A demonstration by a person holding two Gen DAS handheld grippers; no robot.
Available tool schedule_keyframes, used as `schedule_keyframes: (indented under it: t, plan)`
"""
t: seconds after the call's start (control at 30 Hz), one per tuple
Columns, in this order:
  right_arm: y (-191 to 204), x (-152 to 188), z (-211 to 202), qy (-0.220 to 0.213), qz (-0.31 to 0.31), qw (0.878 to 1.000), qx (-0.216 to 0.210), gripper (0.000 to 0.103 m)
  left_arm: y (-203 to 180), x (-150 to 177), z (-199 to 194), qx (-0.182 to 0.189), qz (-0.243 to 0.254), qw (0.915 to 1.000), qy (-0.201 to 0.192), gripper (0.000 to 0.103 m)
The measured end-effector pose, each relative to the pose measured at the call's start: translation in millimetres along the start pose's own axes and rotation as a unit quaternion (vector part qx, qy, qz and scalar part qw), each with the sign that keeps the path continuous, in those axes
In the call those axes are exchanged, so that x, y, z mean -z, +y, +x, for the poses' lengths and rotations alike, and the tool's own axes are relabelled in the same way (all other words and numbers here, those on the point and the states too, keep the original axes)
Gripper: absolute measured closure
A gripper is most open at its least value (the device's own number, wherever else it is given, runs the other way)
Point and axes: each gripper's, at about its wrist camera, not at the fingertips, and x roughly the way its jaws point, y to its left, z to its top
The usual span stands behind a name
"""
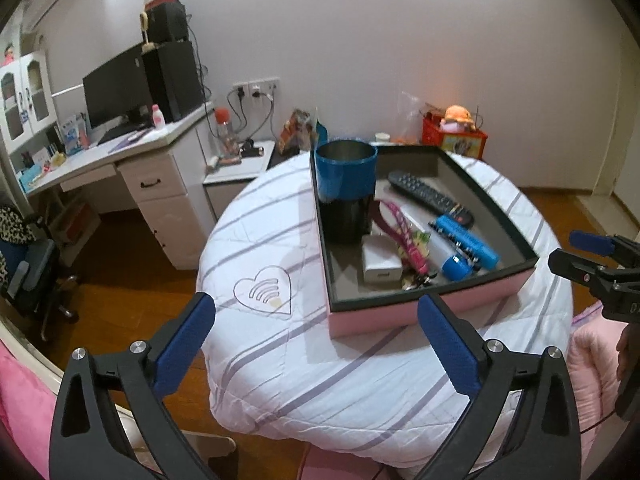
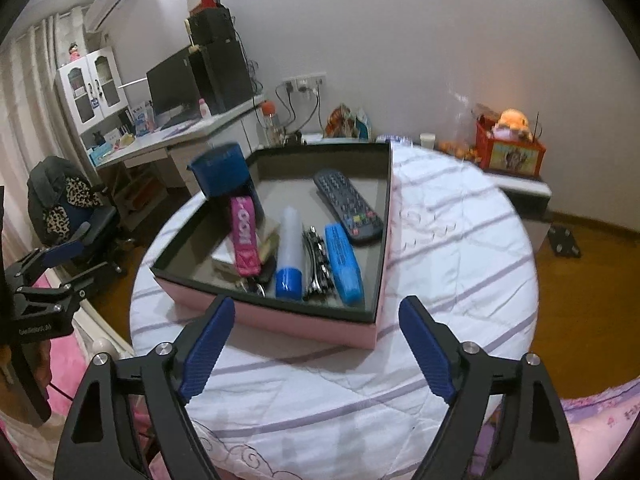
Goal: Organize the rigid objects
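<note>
Apparently sorting is done: cup (image 1: pixel 346 168), remote (image 2: pixel 347 208) and the rest lie in the box (image 2: pixel 304 326) on the quilt (image 1: pixel 280 360). Left gripper (image 1: pixel 316 344) and right gripper (image 2: pixel 316 346) hover empty, jaws wide; next, probably withdraw.

A pink box (image 1: pixel 420 312) rests on the striped white quilt (image 1: pixel 280 360).

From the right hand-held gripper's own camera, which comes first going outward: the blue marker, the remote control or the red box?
1. Blue marker: inside the pink tray, near its front edge.
2. Remote control: deeper in the tray, behind the marker.
3. Red box: beyond the bed, right, by the wall.
</note>
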Motion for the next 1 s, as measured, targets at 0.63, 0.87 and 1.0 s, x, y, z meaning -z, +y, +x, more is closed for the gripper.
schedule_keyframes:
  t: [0.63,0.87,1.0]
  plan:
    - [50,-24,-45,-0.083,-0.043,0.993,0.077,0.0,-13,-16,-42,-0.012,-0.016,0.9992,-0.035,0.0]
    - [63,-24,-53,-0.09,-0.042,0.993,0.069,0.0,-14,-18,-61,-0.038,-0.022,0.9972,-0.062,0.0]
    - [68,-28,-57,-0.092,-0.045,0.992,0.077,0.0,-8,-25,-68,-0.033,-0.04,0.9958,-0.075,0.0]
